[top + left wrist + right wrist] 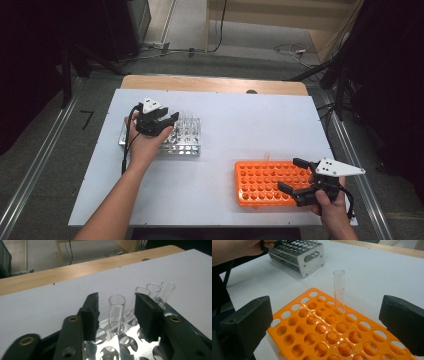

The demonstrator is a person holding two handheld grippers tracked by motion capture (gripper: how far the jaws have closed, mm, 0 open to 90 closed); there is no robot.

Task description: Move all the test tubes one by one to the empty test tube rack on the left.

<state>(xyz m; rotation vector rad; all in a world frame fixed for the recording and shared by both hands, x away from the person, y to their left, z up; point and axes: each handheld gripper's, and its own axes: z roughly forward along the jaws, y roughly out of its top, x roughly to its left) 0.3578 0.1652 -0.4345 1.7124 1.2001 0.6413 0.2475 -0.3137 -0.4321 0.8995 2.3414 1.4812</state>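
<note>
A clear glass tube (pixel 116 312) stands upright in the metal rack (pixel 130 340) between the jaws of my left gripper (pixel 116 297). The pads stand apart from its sides, so the gripper is open. Three more tubes (pixel 155 291) stand in the row behind it. From above, my left gripper (pixel 160 121) hovers over the left end of the metal rack (pixel 187 145). My right gripper (pixel 295 175) is open wide over the right end of the orange rack (pixel 260 182), holding nothing. One tube (pixel 339 287) stands in a far hole of the orange rack (pixel 324 327).
Both racks rest on a white board (pixel 220 130) laid over a wooden table (pixel 210 82). Most holes of the orange rack hold nothing. Bare board lies between the two racks. Cables (pixel 290 50) run on the floor beyond the table.
</note>
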